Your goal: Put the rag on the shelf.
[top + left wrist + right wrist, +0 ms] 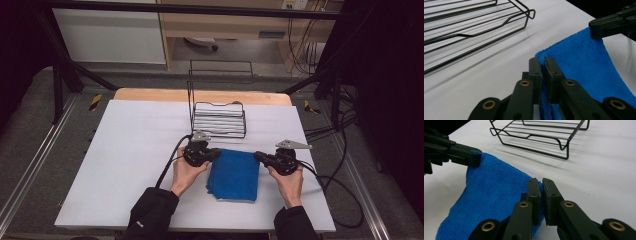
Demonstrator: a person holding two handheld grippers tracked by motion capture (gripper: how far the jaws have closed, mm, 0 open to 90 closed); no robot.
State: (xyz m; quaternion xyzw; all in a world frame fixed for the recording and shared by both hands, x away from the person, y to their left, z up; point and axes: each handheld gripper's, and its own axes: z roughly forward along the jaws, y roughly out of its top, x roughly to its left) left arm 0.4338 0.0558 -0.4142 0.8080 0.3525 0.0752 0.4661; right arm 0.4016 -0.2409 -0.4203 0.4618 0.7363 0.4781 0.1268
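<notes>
On counter: blue towel, far corners pinched by my left tongs and right tongs, for lifting toward wire rack.

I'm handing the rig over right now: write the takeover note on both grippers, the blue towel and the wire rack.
Left gripper: shut on the far left corner of the blue towel.
Right gripper: shut on the far right corner.
Towel: folded, on the white table between the hands, its far edge pinched and raised, the rest hanging to the table.
Wire rack: just beyond the towel, nothing on it.
Done: both corners gripped.
Left: probably lift the towel and hang it over the rack, keeping both grips even.
</notes>
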